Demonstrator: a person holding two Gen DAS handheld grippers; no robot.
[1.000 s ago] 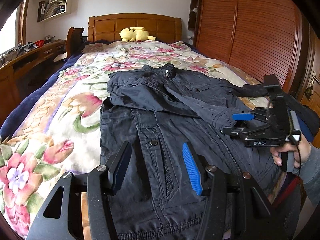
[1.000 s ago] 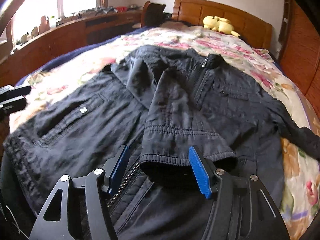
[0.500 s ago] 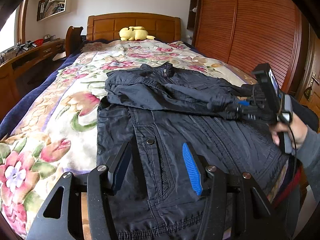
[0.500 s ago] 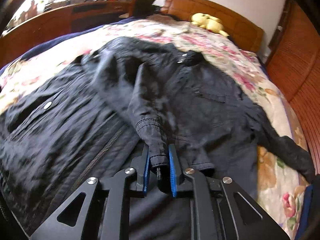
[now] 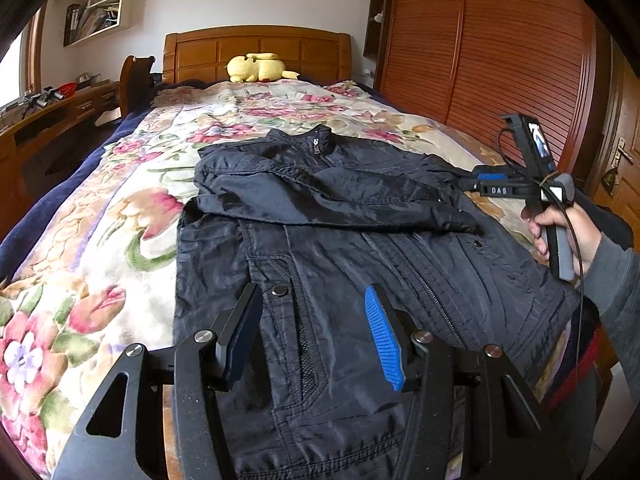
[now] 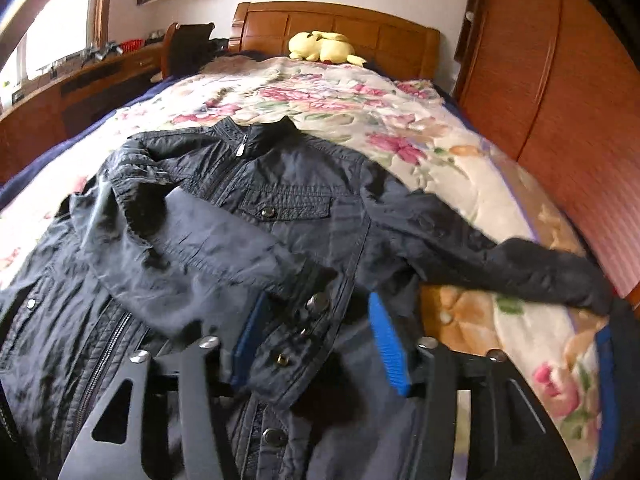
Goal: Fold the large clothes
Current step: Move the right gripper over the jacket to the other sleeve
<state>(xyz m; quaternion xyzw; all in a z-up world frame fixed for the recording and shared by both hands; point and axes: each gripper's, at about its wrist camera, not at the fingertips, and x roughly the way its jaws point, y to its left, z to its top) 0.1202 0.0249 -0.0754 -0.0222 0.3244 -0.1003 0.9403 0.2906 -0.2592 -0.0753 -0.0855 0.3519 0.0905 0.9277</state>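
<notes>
In the left wrist view, the jacket (image 5: 344,248) is seen spread on the bed (image 5: 100,248), one sleeve (image 5: 320,196) now drawn straight across the chest. The left gripper (image 5: 312,336) hovers over the hem, jaws half open on nothing. The right gripper (image 5: 490,180) is held by a hand (image 5: 560,228) at the far edge.

In the right wrist view, the right gripper (image 6: 316,340) has just opened; the cuff (image 6: 296,344) lies released between the pads. The other sleeve (image 6: 520,268) remains unfolded, trailing off the bed. A plush toy (image 6: 324,48) sits well clear.
</notes>
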